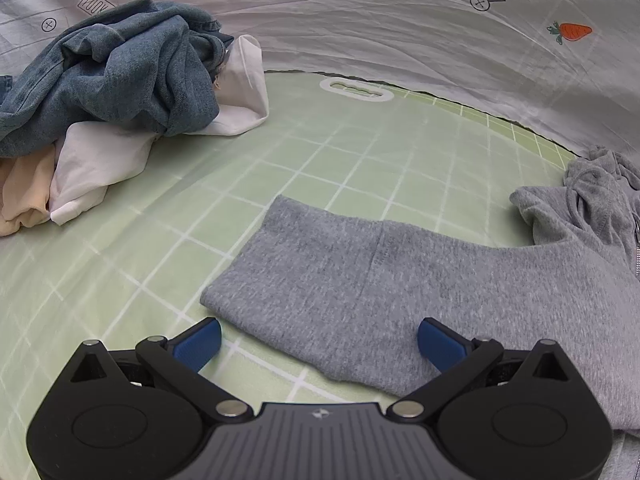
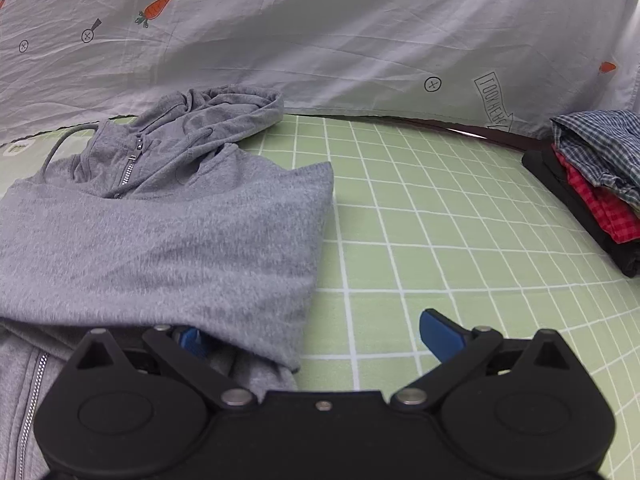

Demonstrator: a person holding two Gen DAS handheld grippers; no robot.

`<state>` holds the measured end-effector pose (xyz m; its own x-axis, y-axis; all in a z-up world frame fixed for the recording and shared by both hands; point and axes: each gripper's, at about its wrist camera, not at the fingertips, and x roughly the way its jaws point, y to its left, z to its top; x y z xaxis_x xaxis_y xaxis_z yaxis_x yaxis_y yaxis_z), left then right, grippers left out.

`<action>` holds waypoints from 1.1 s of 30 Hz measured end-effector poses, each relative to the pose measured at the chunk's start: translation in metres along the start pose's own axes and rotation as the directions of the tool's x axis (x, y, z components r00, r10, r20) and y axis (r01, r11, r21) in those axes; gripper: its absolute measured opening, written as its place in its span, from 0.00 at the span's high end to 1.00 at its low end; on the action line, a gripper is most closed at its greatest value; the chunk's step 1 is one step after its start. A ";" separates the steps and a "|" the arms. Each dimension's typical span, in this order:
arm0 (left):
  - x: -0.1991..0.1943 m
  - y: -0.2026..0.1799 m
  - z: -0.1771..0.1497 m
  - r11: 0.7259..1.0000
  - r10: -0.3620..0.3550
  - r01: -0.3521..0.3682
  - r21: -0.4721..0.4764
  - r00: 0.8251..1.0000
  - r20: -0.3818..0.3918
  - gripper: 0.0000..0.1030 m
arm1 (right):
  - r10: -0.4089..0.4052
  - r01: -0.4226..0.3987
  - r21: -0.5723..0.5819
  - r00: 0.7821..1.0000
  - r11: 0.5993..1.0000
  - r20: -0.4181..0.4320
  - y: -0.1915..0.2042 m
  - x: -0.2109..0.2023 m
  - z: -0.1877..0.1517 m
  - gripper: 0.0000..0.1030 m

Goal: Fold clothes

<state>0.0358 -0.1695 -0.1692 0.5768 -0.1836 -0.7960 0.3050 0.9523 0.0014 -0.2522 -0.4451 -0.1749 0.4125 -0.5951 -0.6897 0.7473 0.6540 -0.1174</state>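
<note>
A grey zip hoodie (image 2: 160,232) lies on the green grid mat (image 2: 440,220) with its hood (image 2: 224,112) at the far side and a sleeve folded across the body. In the left wrist view the folded grey sleeve (image 1: 360,280) stretches across the mat. My left gripper (image 1: 320,344) hovers open just above the sleeve's near edge, touching nothing. My right gripper (image 2: 316,338) is open at the hoodie's right edge. Its left fingertip (image 2: 190,340) is partly hidden under the grey fabric, and its right one is over bare mat.
An unfolded pile sits at the mat's far left: denim (image 1: 120,76), a white garment (image 1: 100,160) and a peach one (image 1: 24,192). A folded stack with blue plaid (image 2: 600,144), red check (image 2: 600,204) and black cloth lies far right. A carrot-print sheet (image 2: 360,40) lies behind.
</note>
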 end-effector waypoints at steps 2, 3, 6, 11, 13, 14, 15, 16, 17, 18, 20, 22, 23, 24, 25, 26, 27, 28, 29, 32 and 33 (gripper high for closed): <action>0.000 -0.001 0.000 1.000 0.007 -0.007 -0.009 1.000 0.001 0.00 | 0.002 -0.002 0.021 1.000 1.000 -0.016 -0.007 -0.001 -0.005 0.00; 0.001 -0.001 0.001 1.000 0.010 -0.010 -0.013 1.000 0.002 0.00 | 0.005 -0.003 0.053 1.000 0.999 -0.027 -0.012 0.000 -0.007 0.00; 0.001 -0.001 0.002 1.000 0.010 -0.010 -0.013 1.000 -0.006 0.00 | 0.012 -0.005 0.128 0.998 0.992 -0.054 -0.025 0.001 -0.012 0.00; 0.003 0.000 0.007 1.000 0.001 -0.001 -0.005 0.999 -0.039 0.00 | 0.016 -0.007 0.131 0.998 0.991 -0.067 -0.021 0.003 -0.012 0.00; 0.004 0.001 0.009 1.000 -0.008 0.008 0.005 0.998 -0.055 0.00 | 0.017 -0.007 0.138 0.997 0.990 -0.070 -0.022 0.003 -0.013 0.00; 0.004 0.001 0.009 1.000 -0.009 0.010 0.007 0.998 -0.055 0.00 | 0.019 -0.009 0.140 0.997 0.990 -0.070 -0.022 0.002 -0.013 0.00; 0.004 0.002 0.009 1.000 -0.011 0.011 0.010 0.999 -0.053 0.00 | 0.018 -0.008 0.141 0.997 0.990 -0.072 -0.022 0.002 -0.013 0.00; 0.004 0.002 0.008 1.000 -0.012 0.013 0.012 0.999 -0.051 0.00 | 0.016 -0.005 0.140 0.997 0.990 -0.074 -0.022 0.002 -0.013 0.00; 0.004 0.002 0.008 1.000 -0.012 0.012 0.012 0.999 -0.045 0.00 | 0.014 -0.003 0.141 0.997 0.990 -0.077 -0.021 0.002 -0.012 0.00; 0.004 0.002 0.007 1.000 -0.011 0.012 0.012 0.999 -0.039 0.00 | 0.013 -0.001 0.142 0.997 0.990 -0.082 -0.021 0.002 -0.012 0.00; 0.004 0.001 0.006 1.000 -0.005 0.006 0.004 1.000 -0.023 0.00 | 0.013 0.000 0.142 0.996 0.990 -0.087 -0.021 0.002 -0.011 0.00; 0.004 0.000 0.005 1.000 0.001 -0.001 -0.006 1.000 -0.003 0.00 | 0.016 -0.003 0.141 0.996 0.990 -0.091 -0.021 0.002 -0.011 0.00; 0.004 -0.002 0.005 1.000 0.002 -0.002 -0.008 1.000 0.008 0.01 | 0.017 -0.004 0.142 0.996 0.990 -0.092 -0.021 0.001 -0.011 0.00; 0.003 -0.003 0.005 1.000 -0.007 0.007 0.001 1.000 0.023 0.06 | 0.018 -0.004 0.143 0.995 0.990 -0.094 -0.022 0.001 -0.011 0.00; 0.002 -0.005 0.005 1.000 -0.017 0.017 0.011 0.999 0.039 0.12 | 0.018 -0.004 0.142 0.995 0.990 -0.094 -0.022 0.001 -0.011 0.00; -0.001 -0.007 0.006 0.999 -0.032 0.031 0.018 0.998 0.057 0.31 | 0.018 -0.004 0.141 0.995 0.990 -0.095 -0.021 0.002 -0.011 0.00; -0.003 -0.009 0.007 0.999 -0.048 0.046 0.026 0.996 0.074 0.57 | 0.017 -0.003 0.140 0.995 0.990 -0.095 -0.021 0.001 -0.011 0.00; -0.003 -0.010 0.010 0.997 -0.075 0.073 0.027 0.994 0.074 0.65 | 0.015 -0.002 0.140 0.995 0.990 -0.096 -0.021 0.001 -0.011 0.00; -0.003 -0.012 0.012 0.995 -0.096 0.094 0.028 0.993 0.066 0.75 | 0.014 -0.001 0.141 0.995 0.990 -0.096 -0.021 0.001 -0.011 0.00; -0.004 -0.018 0.022 0.988 -0.156 0.156 -0.011 0.987 0.036 0.83 | 0.018 -0.003 0.149 0.995 0.989 -0.097 -0.021 0.002 -0.011 0.00; -0.006 -0.020 0.025 0.982 -0.182 0.184 -0.034 0.983 0.034 0.83 | 0.020 -0.005 0.151 0.995 0.989 -0.097 -0.022 0.002 -0.011 0.00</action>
<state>0.0454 -0.1932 -0.1488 0.5368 -0.3624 -0.7619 0.3801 0.9101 -0.1651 -0.2737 -0.4553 -0.1815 0.3751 -0.5341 -0.7577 0.8153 0.5791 -0.0046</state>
